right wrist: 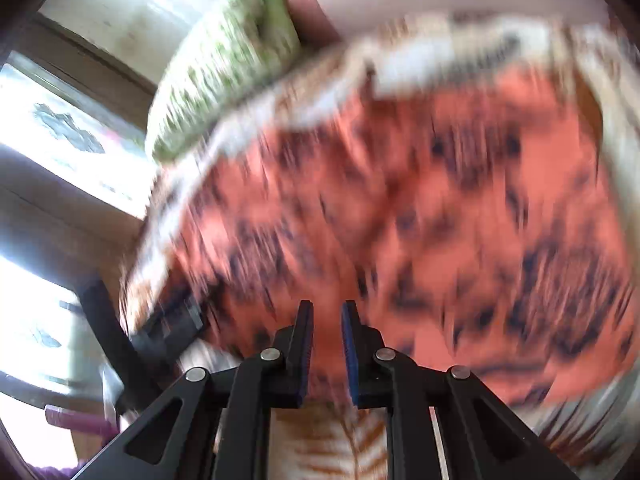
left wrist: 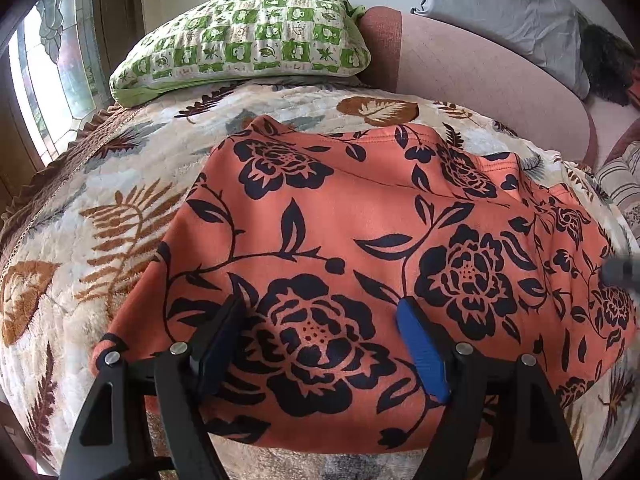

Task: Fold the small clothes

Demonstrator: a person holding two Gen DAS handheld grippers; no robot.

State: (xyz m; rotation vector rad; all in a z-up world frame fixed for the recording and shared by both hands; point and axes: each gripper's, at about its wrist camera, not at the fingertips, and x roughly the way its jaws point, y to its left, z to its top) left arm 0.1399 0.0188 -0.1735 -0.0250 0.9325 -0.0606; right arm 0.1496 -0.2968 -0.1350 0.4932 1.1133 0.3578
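Observation:
An orange garment with a black flower print (left wrist: 360, 232) lies spread on a leaf-patterned blanket (left wrist: 100, 216). My left gripper (left wrist: 320, 308) is open above the garment's near edge, its fingers wide apart, holding nothing. In the right wrist view the picture is motion-blurred. The same garment (right wrist: 420, 208) fills the middle. My right gripper (right wrist: 325, 308) hangs above the garment's near edge, its blue-padded fingers a narrow gap apart with nothing between them. A blurred dark tip of the right gripper (left wrist: 622, 270) shows at the right edge of the left wrist view.
A green checked pillow (left wrist: 248, 40) lies at the far end of the blanket, seen also in the right wrist view (right wrist: 228, 68). A pink sofa arm (left wrist: 480, 64) and a grey cushion (left wrist: 500, 12) stand behind. A window (left wrist: 48, 80) is on the left.

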